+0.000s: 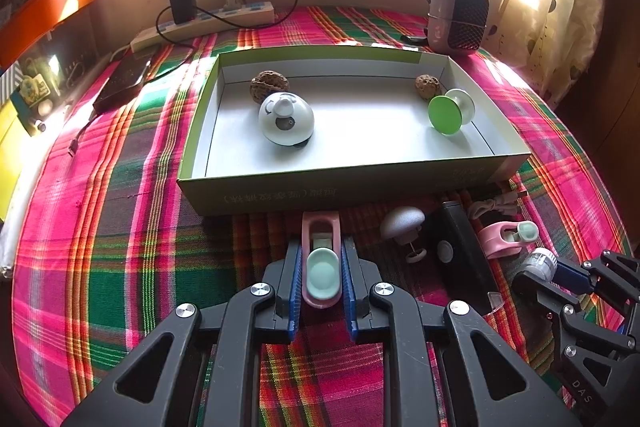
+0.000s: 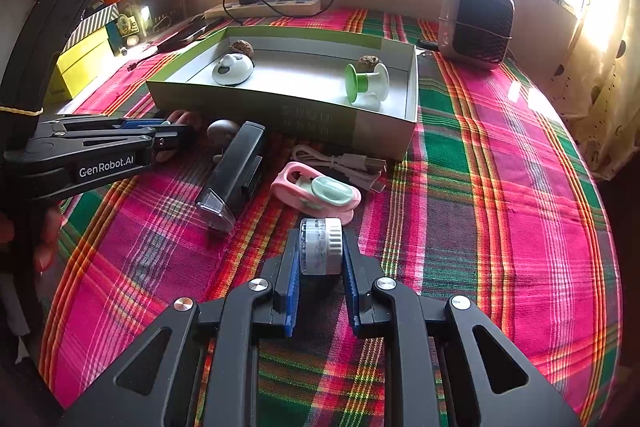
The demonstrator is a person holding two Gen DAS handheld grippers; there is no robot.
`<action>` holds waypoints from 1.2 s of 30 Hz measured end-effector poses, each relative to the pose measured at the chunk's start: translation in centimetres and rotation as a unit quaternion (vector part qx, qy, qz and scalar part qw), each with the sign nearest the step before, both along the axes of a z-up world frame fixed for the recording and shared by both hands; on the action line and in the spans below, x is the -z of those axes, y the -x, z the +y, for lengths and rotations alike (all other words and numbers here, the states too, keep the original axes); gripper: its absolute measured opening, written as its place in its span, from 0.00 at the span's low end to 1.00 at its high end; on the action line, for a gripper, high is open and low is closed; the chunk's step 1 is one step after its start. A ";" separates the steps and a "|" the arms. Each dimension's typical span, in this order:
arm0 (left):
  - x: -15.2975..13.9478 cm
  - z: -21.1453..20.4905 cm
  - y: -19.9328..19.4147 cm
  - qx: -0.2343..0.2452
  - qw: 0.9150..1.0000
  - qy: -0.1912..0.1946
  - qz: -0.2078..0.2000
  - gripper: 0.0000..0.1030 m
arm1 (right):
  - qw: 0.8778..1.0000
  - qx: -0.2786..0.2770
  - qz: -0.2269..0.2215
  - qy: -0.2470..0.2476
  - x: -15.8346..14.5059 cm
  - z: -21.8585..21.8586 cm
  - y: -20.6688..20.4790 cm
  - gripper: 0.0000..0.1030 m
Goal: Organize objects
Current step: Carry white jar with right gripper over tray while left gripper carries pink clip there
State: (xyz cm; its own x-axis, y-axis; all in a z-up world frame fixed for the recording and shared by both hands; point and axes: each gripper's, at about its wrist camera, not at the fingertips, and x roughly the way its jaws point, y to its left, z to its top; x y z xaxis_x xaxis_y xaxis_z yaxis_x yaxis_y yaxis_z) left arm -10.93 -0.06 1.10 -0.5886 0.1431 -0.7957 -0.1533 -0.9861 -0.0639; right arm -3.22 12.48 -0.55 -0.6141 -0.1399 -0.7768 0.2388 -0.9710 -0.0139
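My left gripper (image 1: 320, 263) is shut on a pink clip with a mint pad (image 1: 321, 267), just in front of the open cardboard box (image 1: 280, 187). My right gripper (image 2: 321, 251) is shut on a small clear and white round case (image 2: 321, 246), low over the plaid cloth. The box holds a white dome toy (image 1: 286, 119), a green and white spool (image 1: 450, 113) and two walnuts (image 1: 269, 85). A second pink clip (image 2: 316, 189), a black rectangular device (image 2: 236, 173), a white mushroom-shaped piece (image 1: 402, 223) and a coiled cable (image 2: 344, 163) lie in front of the box.
A small heater (image 1: 458, 15) stands at the back right. A power strip with a charger (image 1: 200, 21) lies along the back wall. A dark flat device (image 1: 124, 79) lies left of the box. Yellow boxes (image 2: 80, 67) stand at the left edge.
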 end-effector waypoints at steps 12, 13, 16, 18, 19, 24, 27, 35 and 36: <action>-1.6 0.0 -0.7 0.006 1.000 0.004 0.019 0.15 | 1.000 -0.003 0.010 0.010 -1.1 0.4 -0.1 0.19; -1.8 -0.1 -0.8 0.006 1.000 0.003 0.021 0.15 | 1.000 -0.005 0.011 0.011 -1.3 0.4 -0.1 0.19; -2.5 -0.4 -0.8 0.005 1.000 -0.002 0.026 0.15 | 1.000 -0.005 0.018 0.012 -2.1 0.6 0.1 0.19; -2.8 -0.6 -0.7 0.005 1.000 -0.004 0.028 0.15 | 1.000 -0.003 0.023 0.017 -2.7 0.8 0.4 0.19; -2.9 -0.7 -0.6 0.004 1.000 -0.005 0.028 0.15 | 1.000 -0.002 0.026 0.017 -3.0 0.9 0.6 0.19; -3.3 -1.1 -0.1 0.000 1.000 -0.006 0.030 0.15 | 0.999 -0.005 0.044 0.017 -4.5 0.7 1.5 0.19; -3.3 -1.3 0.3 -0.003 1.000 -0.007 0.029 0.15 | 0.998 -0.011 0.052 0.015 -5.3 0.4 2.4 0.19; -3.3 -1.8 1.7 -0.007 0.999 -0.014 0.027 0.15 | 0.998 -0.018 0.054 0.024 -6.1 -0.6 5.5 0.19; -3.3 -1.8 1.9 -0.008 0.999 -0.015 0.028 0.15 | 0.998 -0.021 0.052 0.025 -6.1 -0.7 5.9 0.19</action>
State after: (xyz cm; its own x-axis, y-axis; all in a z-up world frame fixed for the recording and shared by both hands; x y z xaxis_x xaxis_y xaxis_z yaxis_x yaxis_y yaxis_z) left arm -12.85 -1.89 4.41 -0.6341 0.1573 -0.7571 -0.1418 -0.9861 -0.0861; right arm -9.16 11.76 5.52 -0.6842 -0.2043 -0.7001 0.2788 -0.9603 0.0076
